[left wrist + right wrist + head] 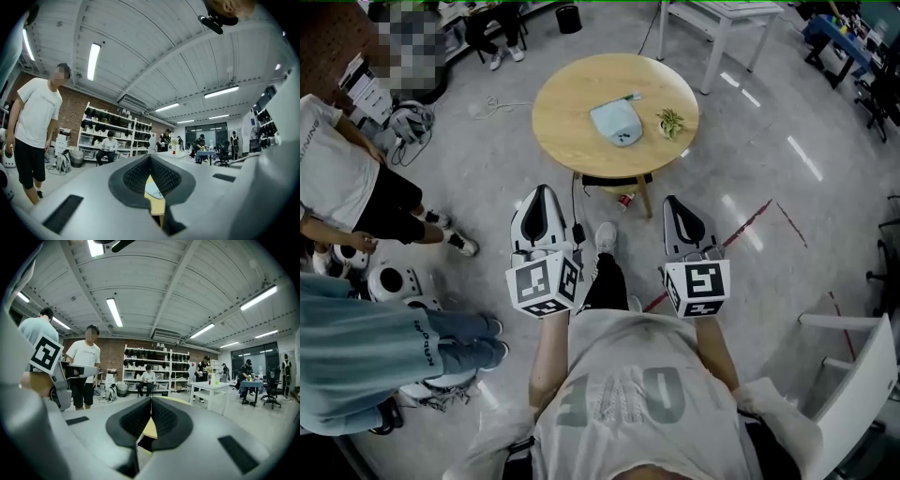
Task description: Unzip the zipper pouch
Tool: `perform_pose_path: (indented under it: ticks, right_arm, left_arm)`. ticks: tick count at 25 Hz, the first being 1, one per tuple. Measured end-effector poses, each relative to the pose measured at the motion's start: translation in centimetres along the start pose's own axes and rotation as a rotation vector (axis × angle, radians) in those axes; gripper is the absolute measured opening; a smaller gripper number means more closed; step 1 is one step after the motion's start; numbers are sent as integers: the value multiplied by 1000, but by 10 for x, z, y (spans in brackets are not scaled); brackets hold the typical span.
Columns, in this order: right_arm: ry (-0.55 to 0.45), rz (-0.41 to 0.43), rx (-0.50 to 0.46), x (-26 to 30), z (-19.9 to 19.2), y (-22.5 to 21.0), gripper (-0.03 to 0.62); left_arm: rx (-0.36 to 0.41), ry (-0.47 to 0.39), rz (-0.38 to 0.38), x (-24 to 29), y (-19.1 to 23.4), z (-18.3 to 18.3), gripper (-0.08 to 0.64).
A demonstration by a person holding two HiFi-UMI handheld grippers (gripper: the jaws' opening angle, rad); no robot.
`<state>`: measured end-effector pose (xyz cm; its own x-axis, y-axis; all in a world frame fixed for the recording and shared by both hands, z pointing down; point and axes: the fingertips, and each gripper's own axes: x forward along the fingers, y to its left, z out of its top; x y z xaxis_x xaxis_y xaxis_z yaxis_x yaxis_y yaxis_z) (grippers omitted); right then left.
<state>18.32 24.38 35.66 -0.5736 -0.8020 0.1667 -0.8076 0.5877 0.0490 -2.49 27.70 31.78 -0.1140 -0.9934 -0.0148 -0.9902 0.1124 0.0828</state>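
Note:
A light blue zipper pouch (616, 123) lies flat on a round wooden table (572, 112), beside a small potted plant (671, 122). My left gripper (544, 191) and right gripper (673, 201) are held side by side close to my body, well short of the table, with nothing in them. Both pairs of jaws are shut. In the left gripper view the closed left gripper (150, 159) leaves a low gap that shows the pouch (153, 190) on the table (157, 207). The right gripper (151, 401) is shut too, with a sliver of the table (150, 430) below its pads.
Two people (337, 178) stand at the left among white robot parts (394, 281) on the floor. A white table (722, 23) stands at the back right and a white chair (853, 375) at the near right. A red can (624, 200) lies under the round table.

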Motion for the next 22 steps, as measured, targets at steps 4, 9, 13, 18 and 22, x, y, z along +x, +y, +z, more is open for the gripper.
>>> perform_pose_path:
  ticks: [4, 9, 13, 18, 22]
  right_arm:
    - [12, -11, -23, 23, 0, -8, 29]
    - [10, -47, -68, 64, 10, -24, 29]
    - [18, -81, -85, 105, 14, -36, 29]
    - [46, -113, -96, 164, 24, -50, 29]
    - [62, -145, -92, 216, 34, -63, 29]
  left_arm:
    - [-3, 3, -16, 33, 2, -4, 26]
    - [-14, -10, -30, 79, 11, -2, 26]
    - [-34, -14, -35, 118, 24, -7, 26]
    - [-15, 2, -50, 180, 44, -9, 26]
    - [-32, 17, -76, 239, 59, -14, 26]
